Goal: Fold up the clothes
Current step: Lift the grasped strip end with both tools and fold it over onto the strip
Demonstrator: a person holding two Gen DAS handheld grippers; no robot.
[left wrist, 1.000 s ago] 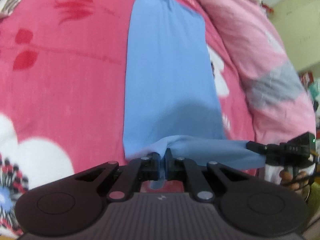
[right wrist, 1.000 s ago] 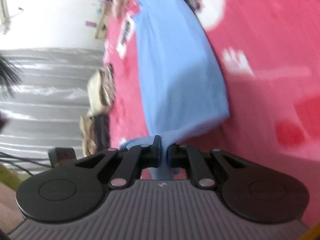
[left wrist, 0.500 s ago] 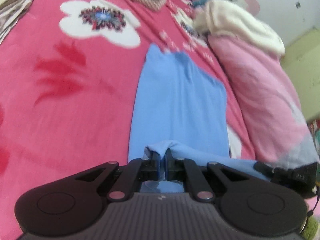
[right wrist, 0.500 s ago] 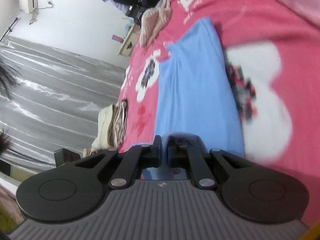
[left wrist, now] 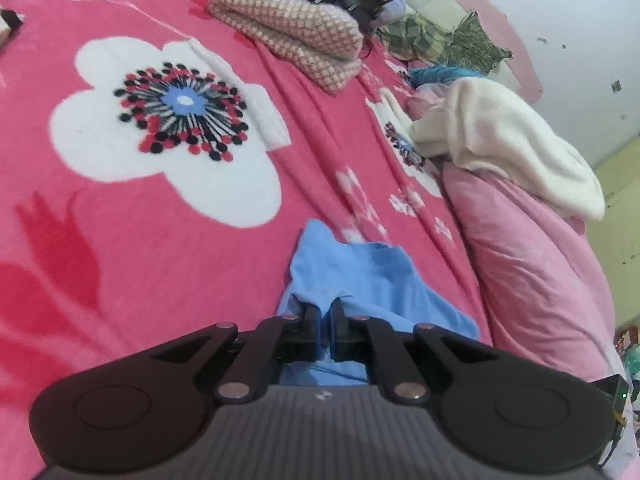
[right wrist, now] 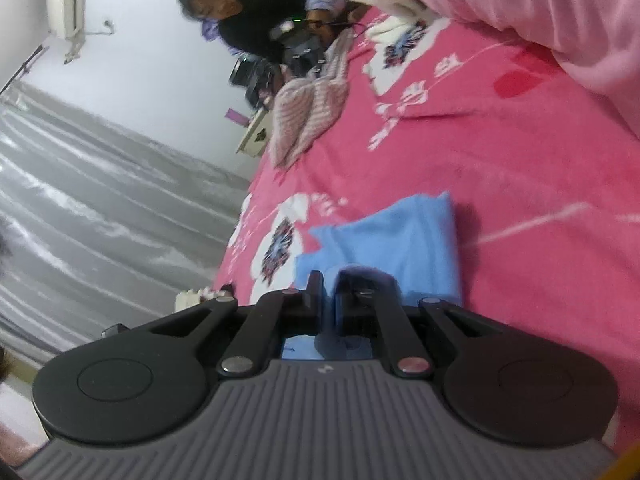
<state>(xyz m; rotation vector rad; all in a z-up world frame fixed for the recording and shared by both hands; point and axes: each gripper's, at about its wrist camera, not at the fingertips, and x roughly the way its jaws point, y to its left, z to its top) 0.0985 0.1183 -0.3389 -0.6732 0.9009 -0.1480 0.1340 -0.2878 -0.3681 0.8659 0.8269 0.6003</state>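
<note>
Both claws have carried the near hem of the blue garment forward along its length, so far less flat cloth now shows ahead than a second ago. Left claw and right claw are each pinched shut on that hem. Beyond the hem, the garment lies on the pink bed blanket, its long axis running straight away toward the collar end. Neither hand looks nearer; I judge the hem should land squarely on that far edge.
</note>
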